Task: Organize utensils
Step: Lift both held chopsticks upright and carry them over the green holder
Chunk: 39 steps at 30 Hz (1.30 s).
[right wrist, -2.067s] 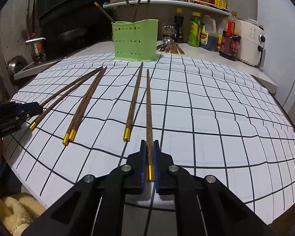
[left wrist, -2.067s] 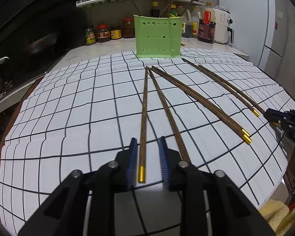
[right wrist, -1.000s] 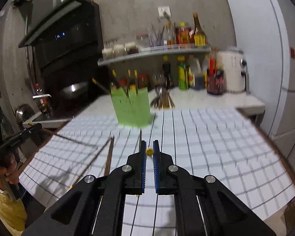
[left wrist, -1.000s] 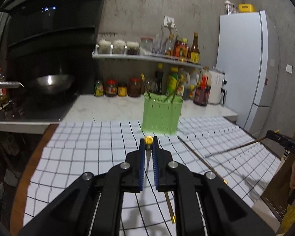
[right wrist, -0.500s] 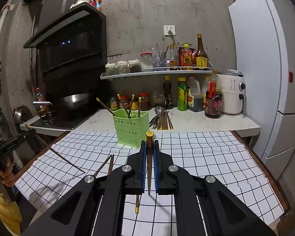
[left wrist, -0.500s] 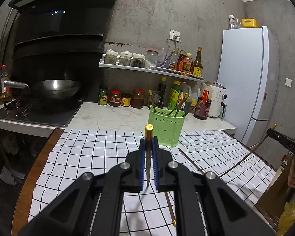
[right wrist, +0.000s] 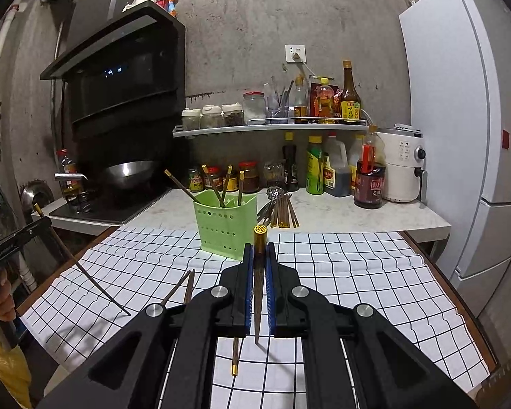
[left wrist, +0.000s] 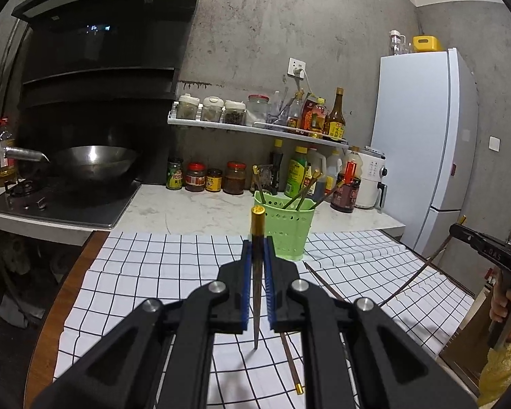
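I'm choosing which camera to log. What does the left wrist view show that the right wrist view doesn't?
Only the left wrist view shows the right gripper from the side, its chopstick hanging aslant. Only the right wrist view shows the utensils lying on the counter and the left gripper. Both show the green utensil holder and a gold-capped chopstick clamped upright.

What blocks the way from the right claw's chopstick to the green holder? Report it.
Nothing visible does. The right claw holds its chopstick upright, and only bare checked cloth lies before the green holder, whose top is open beside four chopsticks.
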Tool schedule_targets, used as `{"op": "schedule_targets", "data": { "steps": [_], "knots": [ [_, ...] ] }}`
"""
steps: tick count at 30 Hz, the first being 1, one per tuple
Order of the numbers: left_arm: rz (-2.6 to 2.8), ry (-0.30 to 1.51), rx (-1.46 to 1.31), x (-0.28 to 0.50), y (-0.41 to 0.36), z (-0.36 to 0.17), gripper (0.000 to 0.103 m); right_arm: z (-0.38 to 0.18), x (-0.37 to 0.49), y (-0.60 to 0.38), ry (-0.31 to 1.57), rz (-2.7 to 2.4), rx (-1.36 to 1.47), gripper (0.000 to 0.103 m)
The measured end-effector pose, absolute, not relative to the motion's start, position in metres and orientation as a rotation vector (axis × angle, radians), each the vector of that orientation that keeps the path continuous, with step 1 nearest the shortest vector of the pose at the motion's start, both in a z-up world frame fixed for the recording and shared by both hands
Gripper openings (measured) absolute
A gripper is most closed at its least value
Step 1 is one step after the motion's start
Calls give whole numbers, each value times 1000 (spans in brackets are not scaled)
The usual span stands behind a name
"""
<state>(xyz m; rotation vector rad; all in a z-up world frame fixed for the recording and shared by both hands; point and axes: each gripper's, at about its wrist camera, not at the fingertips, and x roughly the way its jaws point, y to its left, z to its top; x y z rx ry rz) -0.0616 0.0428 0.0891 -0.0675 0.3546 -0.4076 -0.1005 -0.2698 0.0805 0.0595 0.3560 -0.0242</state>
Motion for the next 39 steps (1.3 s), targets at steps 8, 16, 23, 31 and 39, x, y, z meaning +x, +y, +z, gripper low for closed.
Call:
{"op": "schedule_targets", "data": {
  "steps": [8,16,23,31,39],
  "knots": [
    [-407,403,-53,-54,33,78,7,64,-83,-273,399,-32,68,8],
    [-409,535,-14,-42,16,35,7,36,-70,-263,457,-40,31,8],
    [-400,614,-11,-36,12,14,6,7,-62,-255,530,-24,26,7],
    [-388,599,-4,-34,14,23,6,14,-61,-257,514,-29,20,7],
    [-411,536,65,6,-12,58,6,32,-16,-274,497,-24,43,7]
  ]
}}
